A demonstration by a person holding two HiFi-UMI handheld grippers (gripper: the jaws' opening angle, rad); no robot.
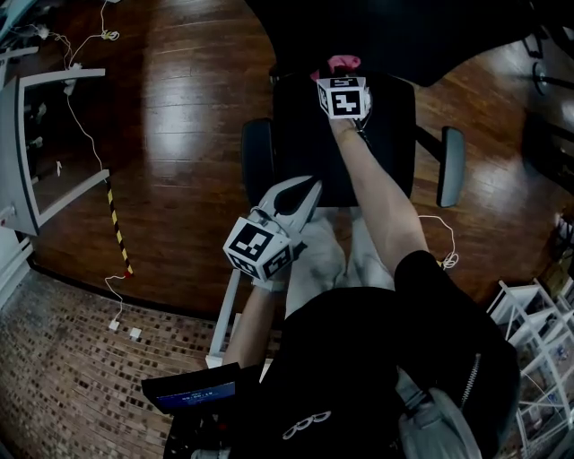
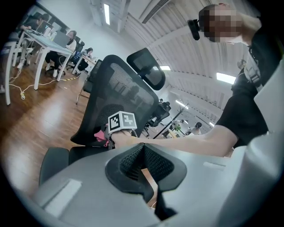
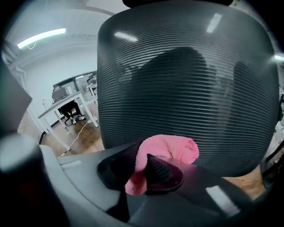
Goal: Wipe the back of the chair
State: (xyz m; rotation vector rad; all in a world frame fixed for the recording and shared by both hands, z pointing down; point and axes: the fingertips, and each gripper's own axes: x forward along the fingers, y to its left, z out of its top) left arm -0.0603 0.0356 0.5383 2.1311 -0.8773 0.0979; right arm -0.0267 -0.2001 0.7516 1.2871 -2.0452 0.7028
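Pink cloth [image 3: 172,153], pinched in the right hand-held gripper [image 3: 147,170], arm stretched straight out over the seat [image 1: 305,143], cloth up at the mesh chair back [image 3: 186,75], low down near the seat. Left hand-held gripper [image 1: 305,190] sits close to the body, elbow bent, jaws pressed together on nothing. Its own view catches the headrest [image 2: 146,68]; only the head view shows the wooden floor [image 1: 179,134].

Head view dim, dark vignette at corners; glare streaks on wood floor [image 1: 170,99] at 11 and 3 o'clock. Left gripper view bright, ceiling lights [image 2: 106,13] at 12 and 2 o'clock; strong fisheye curving, black rim. Right gripper view: chair back [image 3: 186,88] sharp, sheen at 1 o'clock; foreground at 8 o'clock blurred.
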